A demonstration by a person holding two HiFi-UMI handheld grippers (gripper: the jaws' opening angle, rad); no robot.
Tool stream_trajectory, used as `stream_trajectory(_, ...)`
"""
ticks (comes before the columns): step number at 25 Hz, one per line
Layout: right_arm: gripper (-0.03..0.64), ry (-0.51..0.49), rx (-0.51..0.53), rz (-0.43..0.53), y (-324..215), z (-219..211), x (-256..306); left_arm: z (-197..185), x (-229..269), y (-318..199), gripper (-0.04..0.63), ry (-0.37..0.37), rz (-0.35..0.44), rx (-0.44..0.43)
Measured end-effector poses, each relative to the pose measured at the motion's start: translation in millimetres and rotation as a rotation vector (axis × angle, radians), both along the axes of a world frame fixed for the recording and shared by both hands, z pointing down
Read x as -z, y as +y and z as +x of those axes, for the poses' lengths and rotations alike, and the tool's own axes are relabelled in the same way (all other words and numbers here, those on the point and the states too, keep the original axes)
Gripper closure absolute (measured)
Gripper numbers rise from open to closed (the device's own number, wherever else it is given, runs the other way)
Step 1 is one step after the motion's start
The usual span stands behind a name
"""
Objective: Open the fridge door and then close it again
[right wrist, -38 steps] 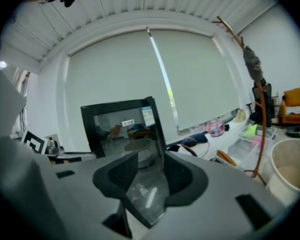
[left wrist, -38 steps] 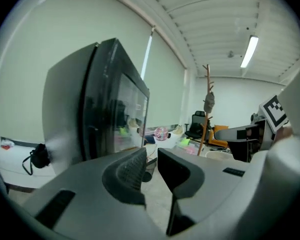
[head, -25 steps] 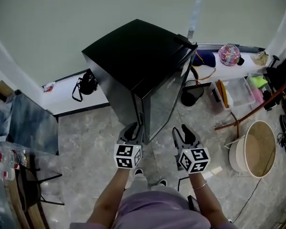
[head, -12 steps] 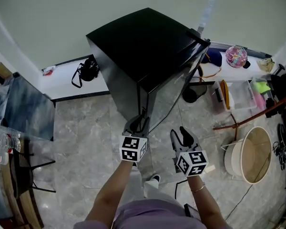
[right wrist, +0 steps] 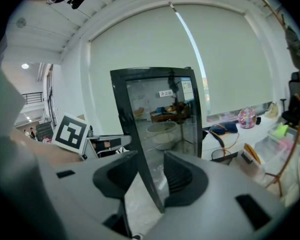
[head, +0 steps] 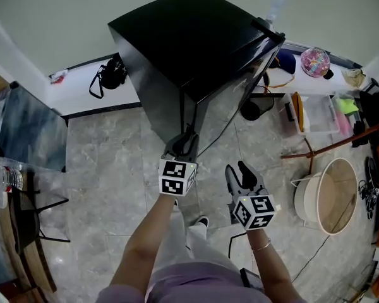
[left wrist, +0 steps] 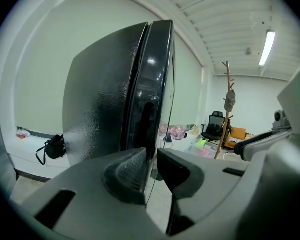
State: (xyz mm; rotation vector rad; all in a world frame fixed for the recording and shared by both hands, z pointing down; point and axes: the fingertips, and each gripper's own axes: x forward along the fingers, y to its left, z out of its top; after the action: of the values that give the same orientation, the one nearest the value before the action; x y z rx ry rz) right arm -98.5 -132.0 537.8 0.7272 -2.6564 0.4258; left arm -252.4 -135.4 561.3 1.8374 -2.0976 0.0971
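Observation:
A black mini fridge (head: 196, 43) stands by the wall, its glass door (head: 230, 100) facing right and lying against the body. My left gripper (head: 183, 137) is at the fridge's near front corner, by the door's free edge. In the left gripper view the jaws (left wrist: 152, 156) have just been closing and keep a narrow gap. The door edge (left wrist: 157, 84) rises right behind them, and nothing is visibly pinched. My right gripper (head: 238, 169) hangs open in front of the door, apart from it. In its own view the door frame (right wrist: 135, 134) lines up with the gap (right wrist: 150, 164).
A black bag (head: 110, 74) lies on the white ledge left of the fridge. To the right are a clear storage box (head: 316, 115), a fallen wooden coat stand (head: 328, 147) and a round wooden tub (head: 331, 194). A glass table (head: 28, 137) is at the left.
Both grippers have sunk a little in front of the fridge. The left one now sits closer to the front corner. The head view has shifted, so the fridge stands higher in the frame.

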Motion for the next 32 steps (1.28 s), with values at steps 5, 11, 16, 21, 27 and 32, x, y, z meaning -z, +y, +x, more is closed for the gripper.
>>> stream_trajectory(5,0.468,-0.006,-0.031,0.012,0,13,4,0,-2,-1,0.537,-0.026,-0.041,-0.003)
stream_trajectory(11,0.470,-0.024,-0.070,0.017,-1,30,16,2,-1,1,0.540,0.003,-0.063,-0.009)
stream_trajectory(16,0.471,-0.042,-0.089,0.031,-3,40,28,4,1,2,0.541,0.020,-0.057,-0.008)
stream_trajectory(21,0.471,-0.059,-0.108,0.038,-5,50,35,4,2,2,0.541,0.015,-0.069,0.017)
stream_trajectory(27,0.471,-0.068,-0.125,0.040,-8,56,40,26,3,4,0.548,-0.009,-0.072,-0.052)
stream_trajectory(32,0.471,-0.080,-0.134,0.062,-9,65,51,96,4,7,0.563,-0.101,-0.040,-0.113)
